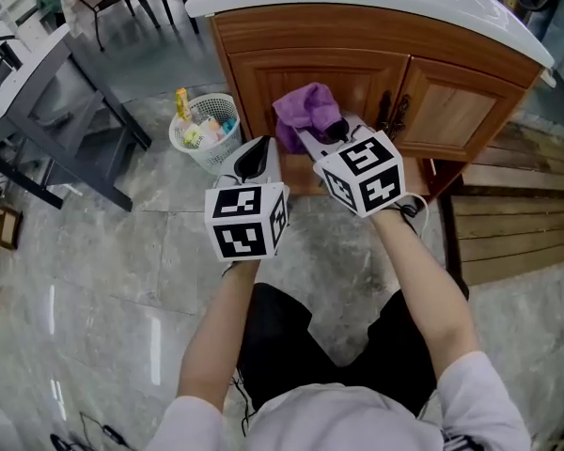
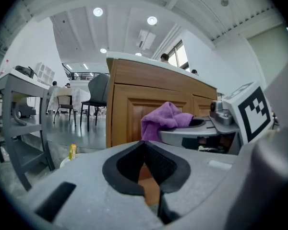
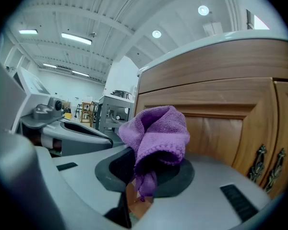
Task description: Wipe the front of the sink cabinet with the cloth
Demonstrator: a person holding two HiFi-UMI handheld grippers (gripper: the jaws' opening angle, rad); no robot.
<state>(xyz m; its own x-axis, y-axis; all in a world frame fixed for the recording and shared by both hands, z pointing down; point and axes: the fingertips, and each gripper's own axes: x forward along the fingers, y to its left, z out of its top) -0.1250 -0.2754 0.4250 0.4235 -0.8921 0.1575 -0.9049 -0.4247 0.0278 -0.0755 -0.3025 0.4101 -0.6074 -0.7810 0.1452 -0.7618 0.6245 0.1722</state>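
Cab. front w/ bunched purple cloth

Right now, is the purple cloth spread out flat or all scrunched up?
Scrunched up. The purple cloth sits in a bunched lump, pinched in the right gripper, not spread flat.

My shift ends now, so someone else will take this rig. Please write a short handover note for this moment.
Right tongs: shut on the purple cloth, held up before the sink cabinet front; touching or not, unclear.
Left tongs: shut, empty, beside the right.
Done: cloth is in the grip.
To do: wipe that front; no wiped area can be told.
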